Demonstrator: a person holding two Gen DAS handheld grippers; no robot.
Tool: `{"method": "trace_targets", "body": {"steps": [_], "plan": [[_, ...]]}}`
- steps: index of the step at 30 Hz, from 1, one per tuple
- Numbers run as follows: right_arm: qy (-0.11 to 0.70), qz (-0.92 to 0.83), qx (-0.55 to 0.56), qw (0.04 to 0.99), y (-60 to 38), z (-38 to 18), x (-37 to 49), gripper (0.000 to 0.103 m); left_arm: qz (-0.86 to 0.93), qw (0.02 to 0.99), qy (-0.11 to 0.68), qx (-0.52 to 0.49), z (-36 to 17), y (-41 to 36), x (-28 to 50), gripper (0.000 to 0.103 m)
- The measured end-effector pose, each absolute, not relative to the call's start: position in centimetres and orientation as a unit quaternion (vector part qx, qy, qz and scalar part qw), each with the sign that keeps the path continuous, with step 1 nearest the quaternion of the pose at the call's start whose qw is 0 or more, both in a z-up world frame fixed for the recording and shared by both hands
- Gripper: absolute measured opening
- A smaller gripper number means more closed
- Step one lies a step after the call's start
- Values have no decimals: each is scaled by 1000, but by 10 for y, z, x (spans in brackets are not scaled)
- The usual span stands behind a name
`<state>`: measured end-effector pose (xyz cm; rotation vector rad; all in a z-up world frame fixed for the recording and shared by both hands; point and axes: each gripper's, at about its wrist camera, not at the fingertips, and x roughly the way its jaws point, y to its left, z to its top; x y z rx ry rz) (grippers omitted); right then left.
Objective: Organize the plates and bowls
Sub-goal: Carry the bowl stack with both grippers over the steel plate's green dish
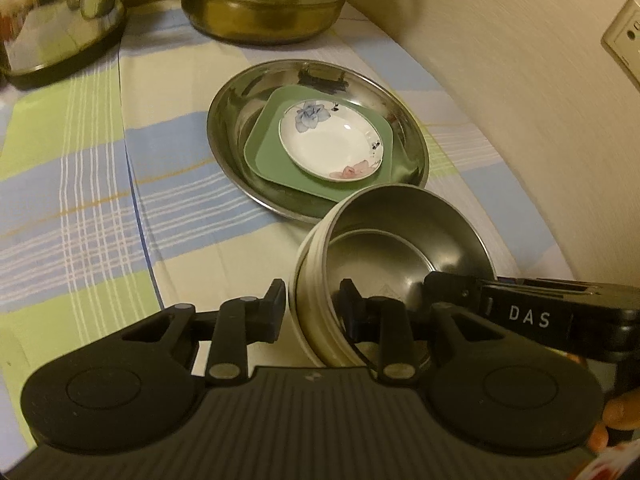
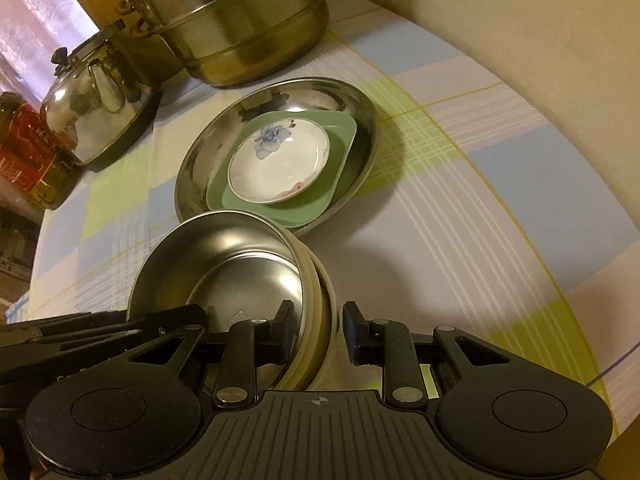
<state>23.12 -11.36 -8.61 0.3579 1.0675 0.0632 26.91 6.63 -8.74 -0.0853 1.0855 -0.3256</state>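
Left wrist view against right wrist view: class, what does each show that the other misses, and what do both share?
Only the left wrist view shows the wall socket. Only the right wrist view shows the red-labelled bottle and the kettle's lid knob. Both show the steel bowl gripped at its rim, the steel plate holding the green tray and flowered dish, and the pot.

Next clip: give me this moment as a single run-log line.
left gripper: shut on steel bowl rim | right gripper: astride opposite rim | stack: floral saucer on green plate in steel tray
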Motion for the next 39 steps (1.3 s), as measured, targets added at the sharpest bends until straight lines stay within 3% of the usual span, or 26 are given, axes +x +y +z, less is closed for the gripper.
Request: {"method": "trace_targets", "body": {"steps": [9, 39], "plan": [[469, -21, 206, 858, -109, -88, 221, 22, -137, 869, 475, 7, -88, 55, 261, 20], [453, -12, 213, 866, -115, -79, 216, 21, -143, 861, 484, -58, -81, 66, 257, 21]]}}
